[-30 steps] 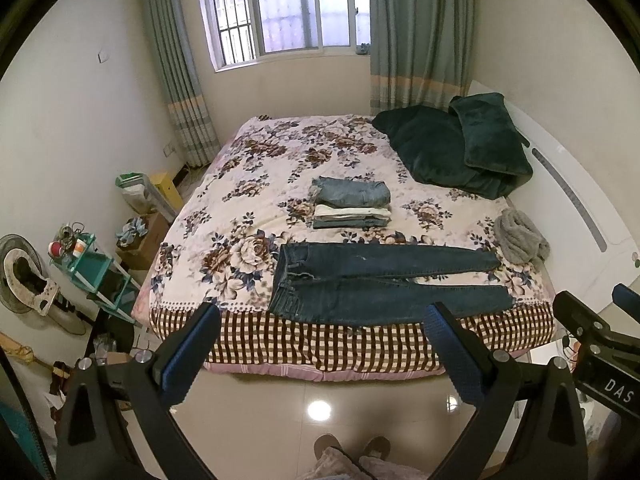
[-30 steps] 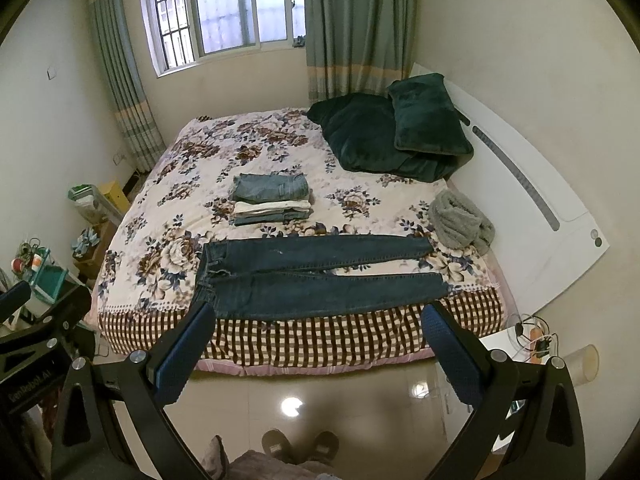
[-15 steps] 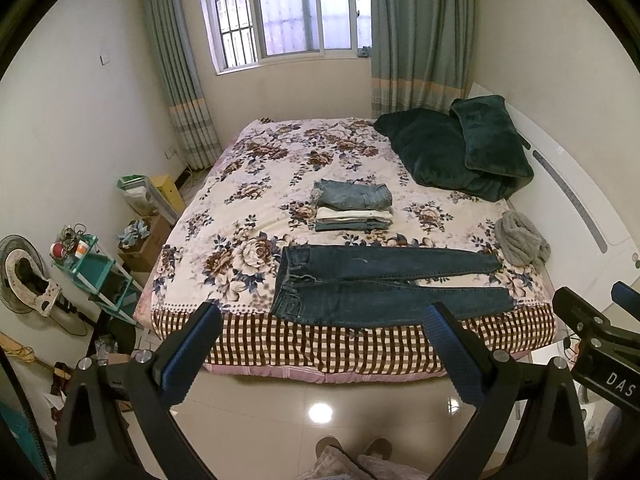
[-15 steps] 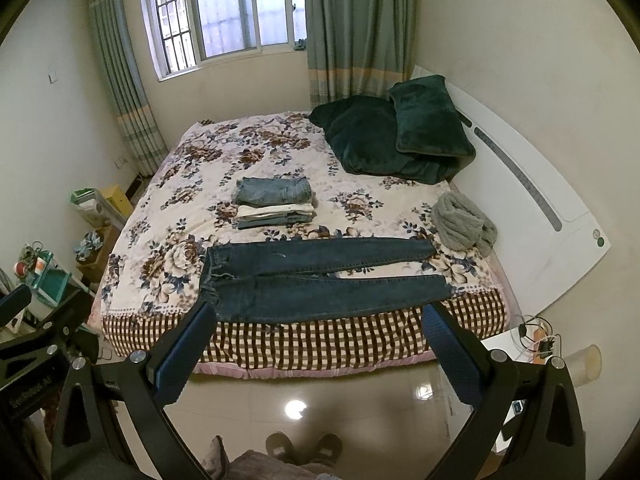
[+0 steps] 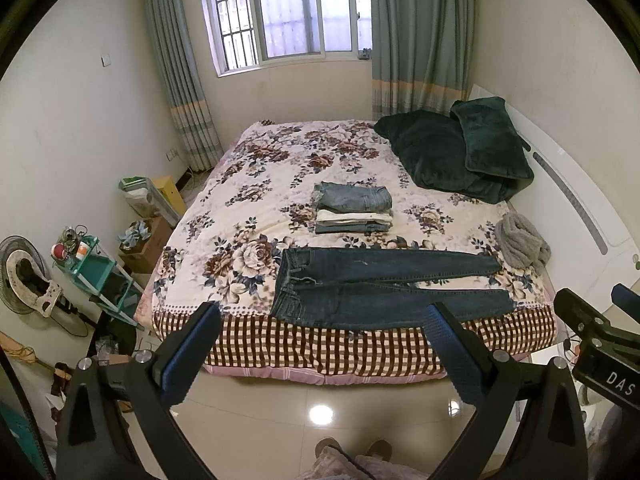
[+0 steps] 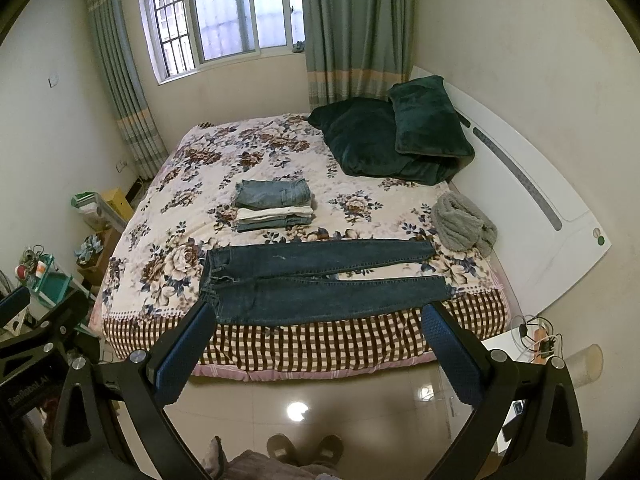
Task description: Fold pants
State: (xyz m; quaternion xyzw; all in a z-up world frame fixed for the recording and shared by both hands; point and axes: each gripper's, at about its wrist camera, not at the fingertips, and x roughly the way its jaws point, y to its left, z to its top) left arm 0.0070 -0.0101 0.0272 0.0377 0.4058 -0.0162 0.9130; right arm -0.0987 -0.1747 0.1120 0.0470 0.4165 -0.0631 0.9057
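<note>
Dark blue jeans (image 5: 380,286) lie flat along the near edge of the floral bed (image 5: 248,216), waist to the left and both legs spread out to the right. They also show in the right wrist view (image 6: 320,280). My left gripper (image 5: 320,344) is open and empty, held well back from the bed above the floor. My right gripper (image 6: 316,344) is open and empty too, at the same distance. Each gripper's body shows at the edge of the other's view.
A stack of folded pants (image 5: 354,208) sits mid-bed behind the jeans. A grey fuzzy garment (image 5: 520,240) lies at the right edge. Dark green pillows (image 5: 452,152) lean at the white headboard (image 6: 532,184). A teal shelf (image 5: 96,276) and boxes stand left of the bed.
Both views have tilted slightly, so the bed sits a little lower in frame. The jeans have not moved and both grippers stay open.
</note>
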